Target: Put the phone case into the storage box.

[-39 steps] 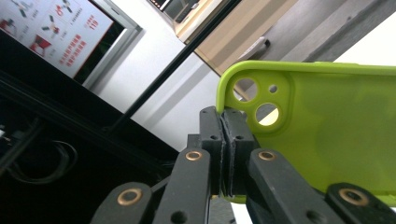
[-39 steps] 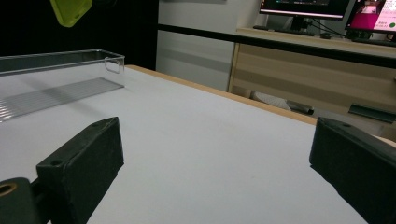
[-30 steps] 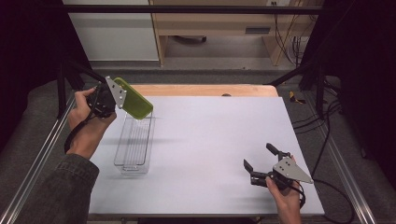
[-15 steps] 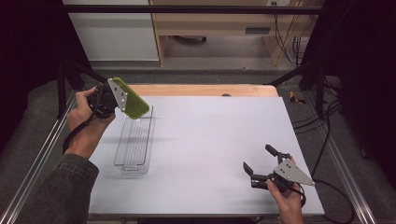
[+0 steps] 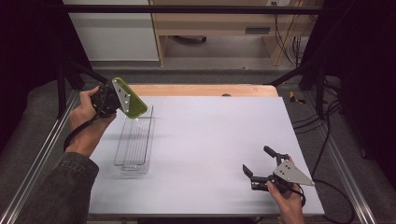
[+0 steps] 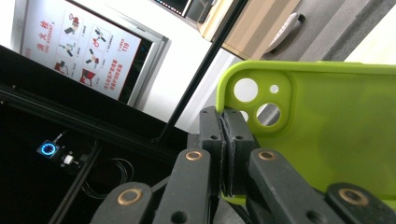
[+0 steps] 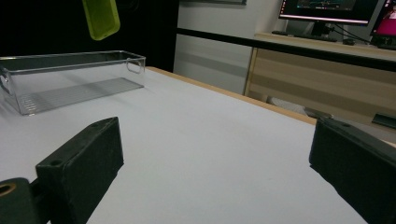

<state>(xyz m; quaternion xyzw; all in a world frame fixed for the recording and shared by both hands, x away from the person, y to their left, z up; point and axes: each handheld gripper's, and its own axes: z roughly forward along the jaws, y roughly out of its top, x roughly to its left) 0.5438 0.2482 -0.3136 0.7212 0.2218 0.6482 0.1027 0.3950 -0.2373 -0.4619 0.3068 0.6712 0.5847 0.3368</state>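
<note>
Pinching the green case [image 6: 327, 130] by its camera end in the left tool [image 6: 225, 140], held above the clear bin [image 5: 135, 144], probably for dropping in. Right tool [image 5: 260, 164] resting wide open on the counter [image 5: 210, 140], well clear.

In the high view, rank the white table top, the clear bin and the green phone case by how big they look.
1. White table top, by far the largest.
2. Clear bin.
3. Green phone case, held above the bin and nearer the camera, yet looking smallest.
</note>
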